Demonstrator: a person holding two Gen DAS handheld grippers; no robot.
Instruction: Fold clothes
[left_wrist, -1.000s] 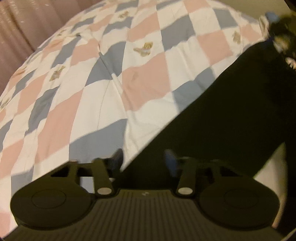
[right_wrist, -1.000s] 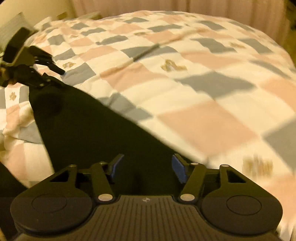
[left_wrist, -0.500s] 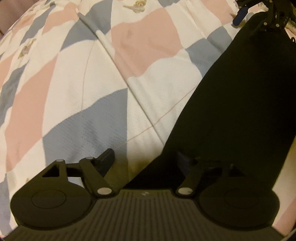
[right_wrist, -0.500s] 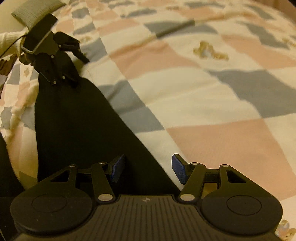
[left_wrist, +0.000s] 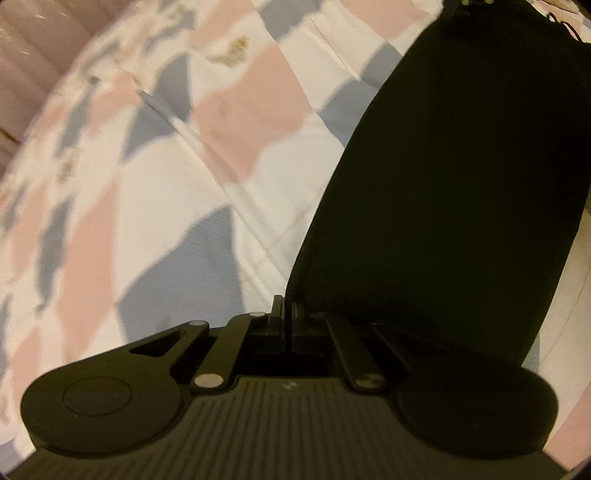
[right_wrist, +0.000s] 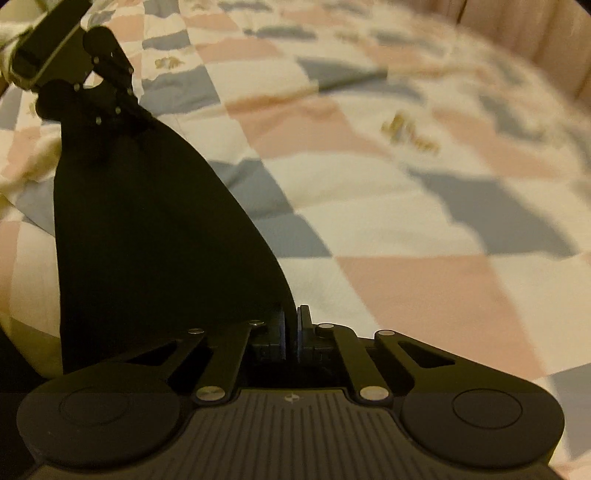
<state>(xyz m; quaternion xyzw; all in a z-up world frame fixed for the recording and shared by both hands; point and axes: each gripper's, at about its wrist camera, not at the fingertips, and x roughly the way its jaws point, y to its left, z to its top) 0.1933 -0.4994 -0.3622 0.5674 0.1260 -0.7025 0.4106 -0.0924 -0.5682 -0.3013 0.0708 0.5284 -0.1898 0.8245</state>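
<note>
The left gripper (left_wrist: 287, 317) has its two fingers drawn together, pinching one corner of the black garment (left_wrist: 443, 192) between the pads. From that pinch point, in the left wrist view, the cloth spreads away up and to the right as a broad dark panel, and its far end meets dark hardware at the top edge of the frame. The right gripper (right_wrist: 291, 328) is likewise closed, its blue-faced pads (right_wrist: 283, 332) clamped on another corner of the same black garment (right_wrist: 147, 236). In the right wrist view the cloth runs from this pinch up and to the left, narrowing toward the left gripper (right_wrist: 122, 107), which grips its far end at the upper left. The garment is thus stretched between the two grippers, above the checked bedspread (right_wrist: 406, 206). The bedspread carries pink, grey-blue and white squares with small printed figures, and its surface is blurred in both views. A pleated curtain (left_wrist: 33, 70) stands beyond the bed at the upper left of the left wrist view.
</note>
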